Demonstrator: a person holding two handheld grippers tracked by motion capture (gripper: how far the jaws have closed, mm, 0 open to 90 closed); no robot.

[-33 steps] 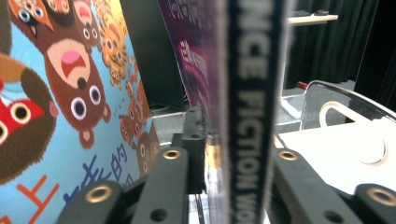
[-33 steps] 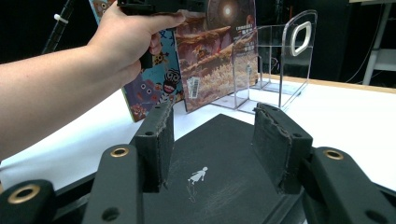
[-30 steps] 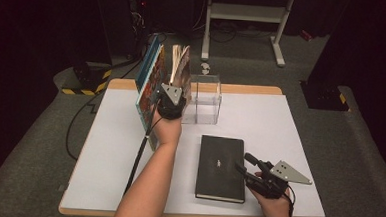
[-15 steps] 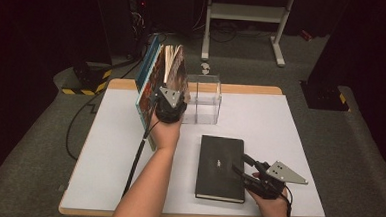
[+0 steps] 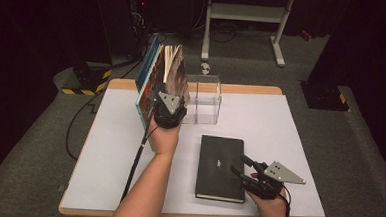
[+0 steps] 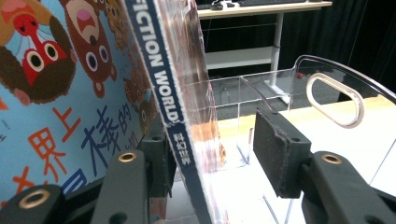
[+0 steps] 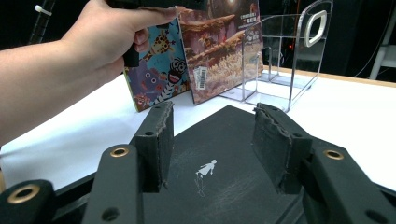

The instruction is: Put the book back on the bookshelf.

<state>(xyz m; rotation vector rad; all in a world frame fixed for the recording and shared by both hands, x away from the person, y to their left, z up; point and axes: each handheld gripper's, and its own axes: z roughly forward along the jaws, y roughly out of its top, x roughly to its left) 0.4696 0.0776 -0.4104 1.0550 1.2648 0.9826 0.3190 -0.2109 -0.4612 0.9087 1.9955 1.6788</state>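
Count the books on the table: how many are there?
3, perhaps more hidden. A black book lies flat near the right gripper. Two picture books stand at the clear rack: a blue-covered one outermost, a brown-covered one beside it.

Bright table, dark blurred surroundings.

Dim room, grey carpet floor [image 5: 359, 147]. White metal stand [image 5: 246, 13] behind worktop [image 5: 104, 149]. Yellow-black hazard-striped base [image 5: 85, 80] at left.

Glossy magazine [image 6: 182, 93], clear plastic stand [image 6: 327, 88]
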